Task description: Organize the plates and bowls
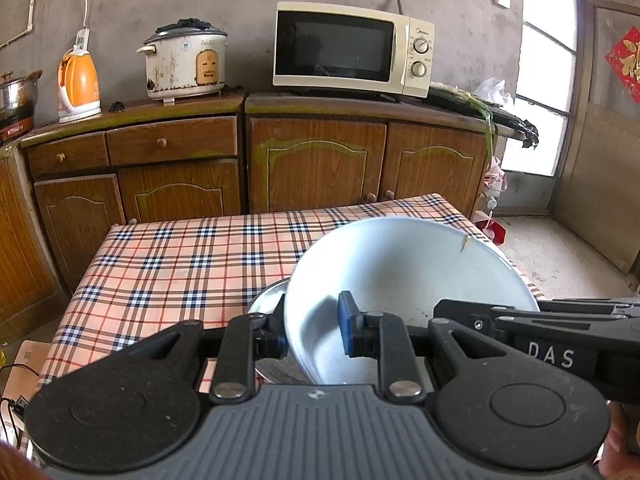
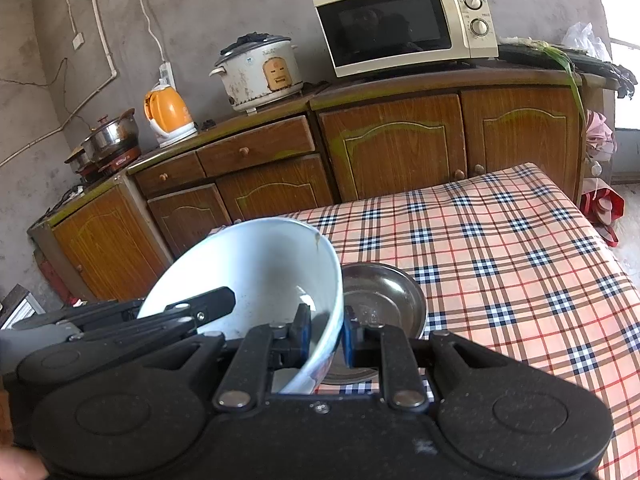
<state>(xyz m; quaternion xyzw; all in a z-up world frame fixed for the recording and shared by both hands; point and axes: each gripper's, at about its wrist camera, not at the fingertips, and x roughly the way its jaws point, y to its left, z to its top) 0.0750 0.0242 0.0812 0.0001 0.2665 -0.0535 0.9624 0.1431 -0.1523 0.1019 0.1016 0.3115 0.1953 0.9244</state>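
My view: table (image 1: 168, 264) in checked cloth, cabinets (image 1: 320, 160) behind with microwave (image 1: 352, 48), rice cooker (image 1: 184, 62), orange kettle (image 1: 78, 84) on top. White bowl (image 1: 400, 280) lifted, tilted above table, chip and crack at far rim. My left gripper (image 1: 310, 330) pinches bowl wall, one finger inside, one outside; my right gripper (image 2: 326, 334) clamps opposite rim same way. Steel bowl (image 2: 380, 296) sits on cloth just beside, partly under white bowl
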